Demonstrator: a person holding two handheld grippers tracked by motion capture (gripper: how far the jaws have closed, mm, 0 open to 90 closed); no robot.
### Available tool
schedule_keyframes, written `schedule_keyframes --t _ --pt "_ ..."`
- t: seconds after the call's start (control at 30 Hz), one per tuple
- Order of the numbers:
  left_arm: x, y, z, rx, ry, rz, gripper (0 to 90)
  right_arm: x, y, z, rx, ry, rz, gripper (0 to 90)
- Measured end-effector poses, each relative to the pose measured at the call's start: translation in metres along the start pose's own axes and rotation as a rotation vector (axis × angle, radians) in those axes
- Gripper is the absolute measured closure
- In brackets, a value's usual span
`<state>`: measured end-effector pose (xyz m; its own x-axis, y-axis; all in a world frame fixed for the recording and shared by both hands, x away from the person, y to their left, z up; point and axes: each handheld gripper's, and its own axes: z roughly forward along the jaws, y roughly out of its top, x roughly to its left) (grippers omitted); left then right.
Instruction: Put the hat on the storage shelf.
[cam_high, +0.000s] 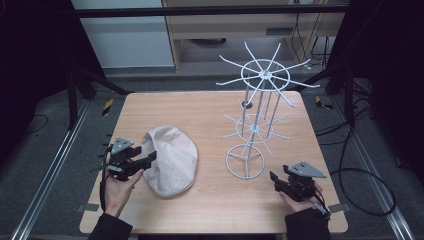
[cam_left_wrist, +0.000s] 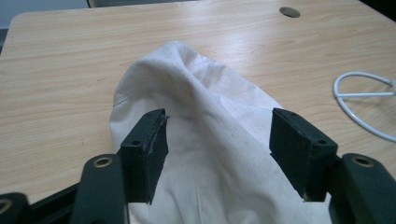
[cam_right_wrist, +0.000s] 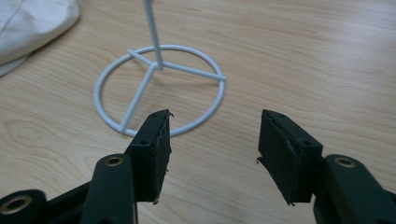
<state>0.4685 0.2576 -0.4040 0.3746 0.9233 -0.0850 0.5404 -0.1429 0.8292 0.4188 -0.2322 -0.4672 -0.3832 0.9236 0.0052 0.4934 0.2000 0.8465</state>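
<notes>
Now the cap (cam_left_wrist: 205, 135) is seen just ahead of the left gripper (cam_left_wrist: 218, 140), its jaws spread with cloth lying between them but not pinched, so nothing is held. The right gripper (cam_right_wrist: 212, 149) is released too, with the rack (cam_right_wrist: 159, 88) base just beyond its tips. If the left jaws are shut too shallow, only a fold may be caught and the cap dragged; the light rack could be knocked over. No writing or brand can be read.

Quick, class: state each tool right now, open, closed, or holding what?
Left tool: open, jaws astride the white cloth cap, not gripping it.
Right tool: open, holding nothing, facing the white wire rack's base ring.
</notes>
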Motion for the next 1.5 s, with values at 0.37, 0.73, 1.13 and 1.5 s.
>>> schedule_keyframes --t 0.37,0.73,1.13,1.5 --pt "0.000 0.005 0.031 0.066 0.065 -0.010 36.4 -0.022 -0.008 -0.002 0.002 -0.057 0.026 40.2" --pt "0.003 0.002 0.055 0.133 0.095 -0.037 47.9 -0.026 -0.010 0.002 0.020 -0.068 0.036 40.0" --pt "0.005 0.001 0.063 0.160 0.098 -0.090 71.9 -0.027 -0.011 0.005 0.034 -0.070 0.032 40.0" --pt "0.004 0.004 0.049 0.126 0.084 -0.096 87.7 -0.028 -0.013 0.006 0.044 -0.067 0.042 40.0"
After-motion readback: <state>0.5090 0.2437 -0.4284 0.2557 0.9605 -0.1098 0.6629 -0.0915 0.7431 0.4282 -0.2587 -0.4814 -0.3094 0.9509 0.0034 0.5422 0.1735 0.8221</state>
